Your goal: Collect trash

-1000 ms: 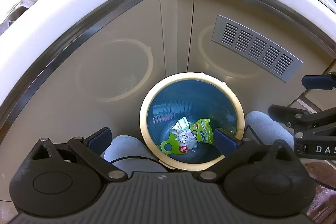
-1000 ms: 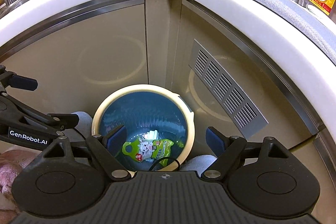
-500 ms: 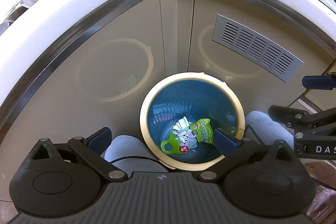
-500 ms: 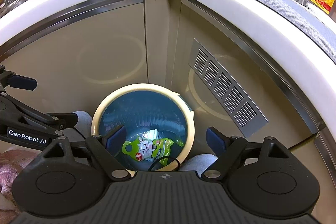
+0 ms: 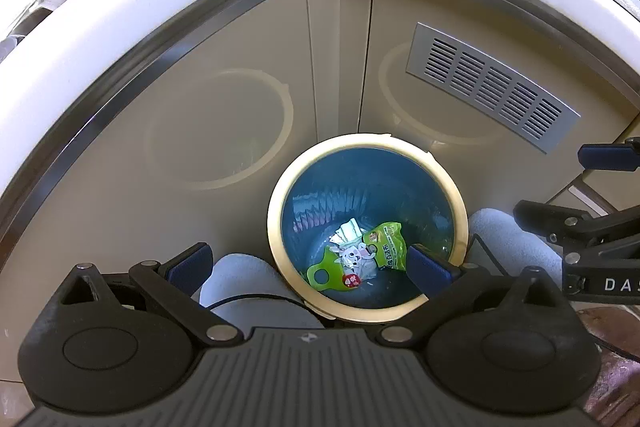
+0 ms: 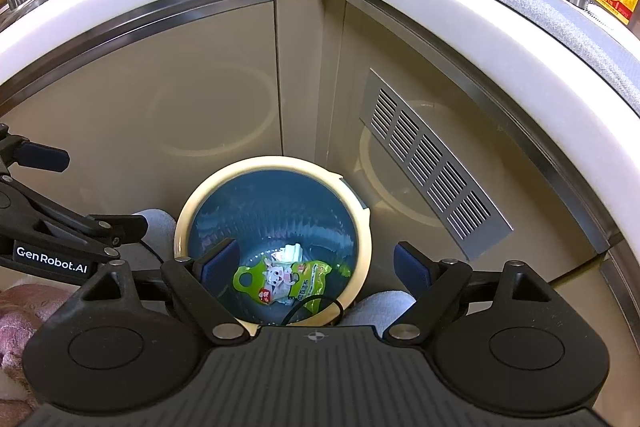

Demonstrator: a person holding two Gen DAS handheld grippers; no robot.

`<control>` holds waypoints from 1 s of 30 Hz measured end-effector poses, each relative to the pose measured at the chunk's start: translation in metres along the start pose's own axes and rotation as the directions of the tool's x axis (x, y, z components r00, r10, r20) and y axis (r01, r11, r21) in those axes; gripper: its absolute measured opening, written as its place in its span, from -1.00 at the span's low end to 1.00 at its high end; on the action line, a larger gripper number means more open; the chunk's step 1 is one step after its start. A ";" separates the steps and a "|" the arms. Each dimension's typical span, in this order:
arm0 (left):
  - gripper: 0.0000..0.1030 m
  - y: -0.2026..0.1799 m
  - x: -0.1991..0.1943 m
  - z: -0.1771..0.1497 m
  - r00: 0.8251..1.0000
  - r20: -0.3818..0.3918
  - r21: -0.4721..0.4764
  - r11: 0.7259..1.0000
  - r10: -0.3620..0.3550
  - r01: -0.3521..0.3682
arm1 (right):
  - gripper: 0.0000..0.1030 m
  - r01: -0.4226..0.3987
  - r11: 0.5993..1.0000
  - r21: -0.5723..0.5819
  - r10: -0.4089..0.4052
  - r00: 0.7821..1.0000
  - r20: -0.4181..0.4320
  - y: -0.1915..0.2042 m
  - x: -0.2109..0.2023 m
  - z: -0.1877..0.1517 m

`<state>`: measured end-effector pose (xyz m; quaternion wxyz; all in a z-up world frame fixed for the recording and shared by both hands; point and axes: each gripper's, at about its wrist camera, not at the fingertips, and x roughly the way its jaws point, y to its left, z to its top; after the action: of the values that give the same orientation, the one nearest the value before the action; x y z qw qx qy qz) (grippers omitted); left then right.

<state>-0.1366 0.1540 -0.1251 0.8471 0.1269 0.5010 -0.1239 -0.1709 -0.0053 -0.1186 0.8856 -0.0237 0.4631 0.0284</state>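
Green wrapper (image 5: 362,257) lying deep in the bin (image 5: 276,227).
Both my grippers, left (image 5: 308,263) and right (image 6: 316,263), hang above it, spread, empty; left nearer.

Trash bin (image 5: 276,227) on the floor (image 6: 576,291) by cabinets (image 5: 224,39)

Glossy beige cabinet doors (image 5: 224,131), a brushed metal vent grille (image 5: 492,91), a smooth plastic bin (image 5: 276,227) holding a shiny green wrapper (image 5: 384,247).

The trash bin (image 5: 368,311) stands on the floor in the cabinet corner, its mouth open from above. Cabinet doors (image 5: 224,131) close in behind it, the tabletop (image 5: 120,11) overhangs, and grey slippers (image 5: 248,279) flank its near sides.
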 end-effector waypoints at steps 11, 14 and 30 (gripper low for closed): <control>0.99 0.001 0.003 -0.001 1.000 -0.009 -0.004 1.000 -0.001 0.001 | 0.68 0.000 1.000 0.005 0.000 1.000 -0.014 0.000 0.002 0.001; 0.99 0.000 0.003 0.000 1.000 -0.011 -0.004 1.000 0.001 -0.001 | 0.68 -0.001 1.000 0.005 0.001 1.000 -0.019 0.001 0.004 0.003; 0.99 0.001 0.013 0.000 0.999 -0.041 -0.005 1.000 -0.005 0.005 | 0.69 -0.016 1.000 0.008 0.016 0.999 -0.050 -0.002 0.015 0.006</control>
<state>-0.1305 0.1540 -0.1367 0.8365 0.1263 0.5190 -0.1220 -0.1570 -0.0061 -0.1273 0.8734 -0.0173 0.4856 0.0330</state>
